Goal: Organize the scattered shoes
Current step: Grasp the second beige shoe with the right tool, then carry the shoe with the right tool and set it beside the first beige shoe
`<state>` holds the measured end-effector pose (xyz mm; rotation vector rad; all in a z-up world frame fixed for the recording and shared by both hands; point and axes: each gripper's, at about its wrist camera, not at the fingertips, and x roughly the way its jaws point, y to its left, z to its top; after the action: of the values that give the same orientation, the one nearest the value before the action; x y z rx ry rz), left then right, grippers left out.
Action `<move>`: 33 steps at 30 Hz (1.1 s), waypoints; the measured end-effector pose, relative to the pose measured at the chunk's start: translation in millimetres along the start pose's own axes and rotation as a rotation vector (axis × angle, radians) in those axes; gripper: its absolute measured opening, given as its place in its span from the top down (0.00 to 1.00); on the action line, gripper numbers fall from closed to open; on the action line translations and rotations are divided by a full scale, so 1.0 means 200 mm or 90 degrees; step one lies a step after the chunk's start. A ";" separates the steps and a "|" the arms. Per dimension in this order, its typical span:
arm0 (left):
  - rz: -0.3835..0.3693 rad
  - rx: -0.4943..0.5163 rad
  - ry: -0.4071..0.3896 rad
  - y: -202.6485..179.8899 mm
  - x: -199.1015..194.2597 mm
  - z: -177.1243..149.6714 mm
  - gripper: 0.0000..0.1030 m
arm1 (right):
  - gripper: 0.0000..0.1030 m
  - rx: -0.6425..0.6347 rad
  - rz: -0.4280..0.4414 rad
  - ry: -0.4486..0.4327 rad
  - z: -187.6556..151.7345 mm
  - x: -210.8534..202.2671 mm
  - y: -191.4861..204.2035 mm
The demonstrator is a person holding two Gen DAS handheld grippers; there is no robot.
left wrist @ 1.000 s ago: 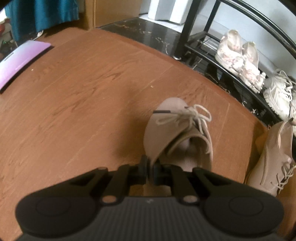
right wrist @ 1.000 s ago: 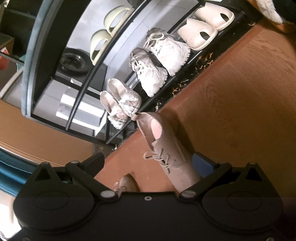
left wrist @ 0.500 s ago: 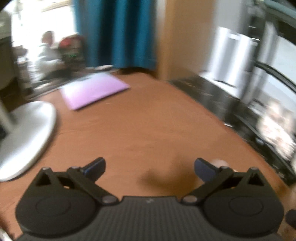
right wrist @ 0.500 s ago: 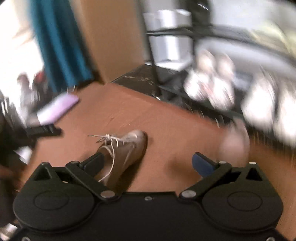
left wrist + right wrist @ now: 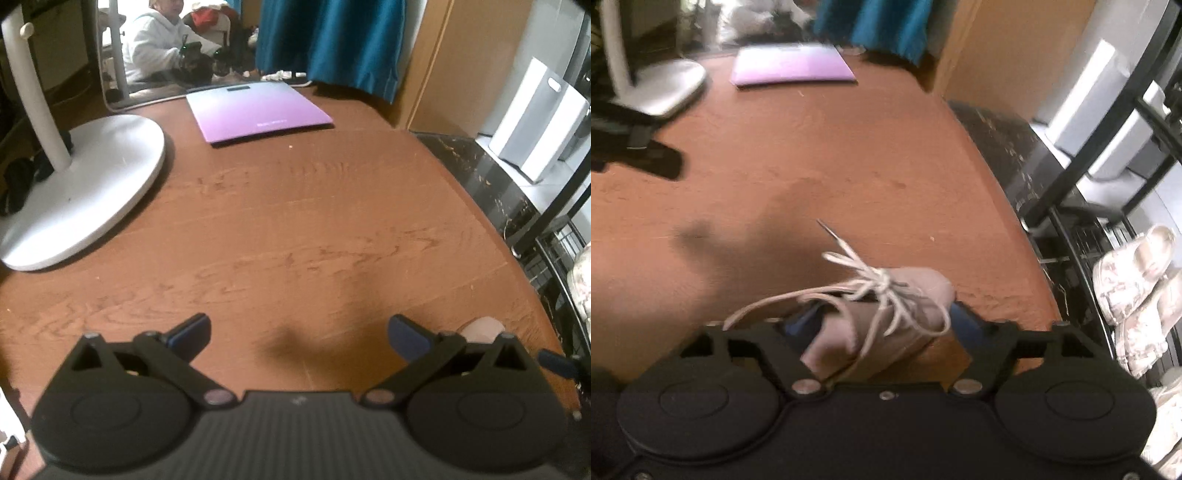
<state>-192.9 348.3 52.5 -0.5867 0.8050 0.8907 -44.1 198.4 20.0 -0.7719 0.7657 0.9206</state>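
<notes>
A beige lace-up shoe (image 5: 886, 317) lies on the brown wooden floor between the fingers of my right gripper (image 5: 882, 317). The jaws stand wide around it; whether the pads touch it I cannot tell. Its white laces (image 5: 857, 280) trail to the left. My left gripper (image 5: 299, 332) is open and empty over bare floor. A beige toe (image 5: 480, 328) shows just past its right finger. The black shoe rack (image 5: 1115, 206) stands to the right, with a floral pair (image 5: 1134, 291) on its low shelf.
A white fan base (image 5: 74, 192) stands at the left. A purple bathroom scale (image 5: 258, 110) lies at the back near a teal curtain (image 5: 328, 37). A person (image 5: 159, 40) sits beyond. White boxes (image 5: 535, 118) stand behind the rack. My left gripper (image 5: 635, 155) shows in the right view.
My left gripper let go of the beige shoe, opened and swung away toward the room. My right gripper turned from the rack and moved over that shoe, jaws now around it.
</notes>
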 end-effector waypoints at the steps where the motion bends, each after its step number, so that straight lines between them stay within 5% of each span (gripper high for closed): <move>1: 0.003 0.000 0.007 0.01 0.02 0.00 0.01 | 0.70 0.025 0.010 0.021 0.00 0.03 -0.02; 6: -0.004 -0.020 0.039 0.03 0.08 0.00 0.01 | 0.84 0.195 0.028 0.033 -0.03 -0.01 -0.14; 9: -0.014 -0.013 0.030 0.00 0.06 -0.02 0.01 | 0.85 0.339 0.036 -0.030 -0.17 -0.11 -0.24; 15: -0.046 0.022 -0.025 -0.09 -0.05 -0.01 0.01 | 0.85 0.453 0.005 -0.160 -0.30 -0.38 -0.36; 23: -0.127 0.103 -0.116 -0.36 -0.29 0.01 0.01 | 0.85 0.626 -0.159 -0.323 -0.69 -1.03 -0.56; 27: -0.212 0.114 -0.122 -0.52 -0.41 -0.05 0.01 | 0.85 0.688 -0.253 -0.336 -0.94 -1.25 -0.59; 30: -0.272 0.148 -0.102 -0.69 -0.47 -0.15 0.01 | 0.85 0.739 -0.303 -0.275 -1.17 -1.30 -0.60; 33: -0.278 0.175 -0.083 -0.81 -0.48 -0.24 0.01 | 0.85 0.791 -0.321 -0.182 -1.41 -1.18 -0.61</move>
<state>-109.0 187.7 122.4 -0.4332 0.6338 0.4041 -95.6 -175.7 103.5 0.2746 0.6784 -0.0092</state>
